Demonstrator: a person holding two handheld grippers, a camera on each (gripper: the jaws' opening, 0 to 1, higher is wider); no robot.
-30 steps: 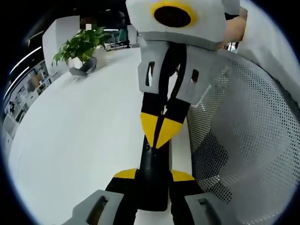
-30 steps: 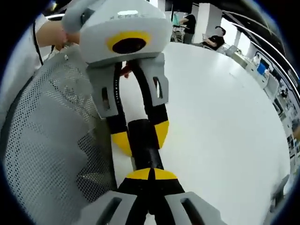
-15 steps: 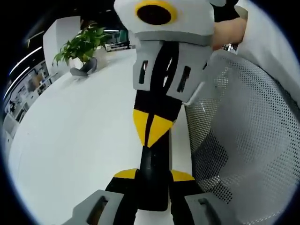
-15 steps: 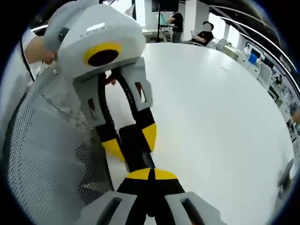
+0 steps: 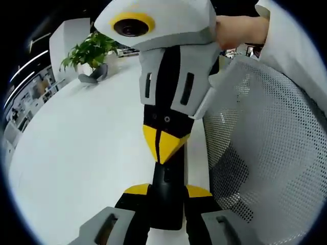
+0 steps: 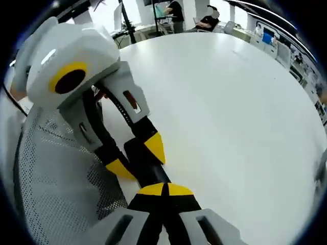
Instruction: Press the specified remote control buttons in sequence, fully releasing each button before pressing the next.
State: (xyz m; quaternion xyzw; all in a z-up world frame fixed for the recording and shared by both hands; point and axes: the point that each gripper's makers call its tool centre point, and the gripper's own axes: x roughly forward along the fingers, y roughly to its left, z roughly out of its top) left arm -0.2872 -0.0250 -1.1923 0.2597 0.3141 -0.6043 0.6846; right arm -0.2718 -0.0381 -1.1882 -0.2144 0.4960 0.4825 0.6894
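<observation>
A black remote control [image 5: 168, 204] stands lengthwise between my left gripper's [image 5: 167, 191] yellow-tipped jaws, which are shut on its sides. My right gripper [image 5: 162, 150] comes down from above in the left gripper view, jaws shut, with its yellow tips resting on the remote's upper face. In the right gripper view, my right gripper [image 6: 164, 190] is shut with its tips against the remote [image 6: 145, 166]. My left gripper [image 6: 137, 156] clamps the remote from the left. The buttons are hidden beneath the tips.
A white table [image 5: 76, 153] spreads out below, also wide and bare [image 6: 230, 102] to the right. A grey mesh chair back [image 5: 265, 143] stands close beside the grippers. A potted plant [image 5: 89, 51] sits at the far edge. People [image 6: 176, 10] are in the background.
The right gripper's body has swung and tilted to the left over the remote, while its shut tips stay on the remote's face. The left gripper keeps its hold.
</observation>
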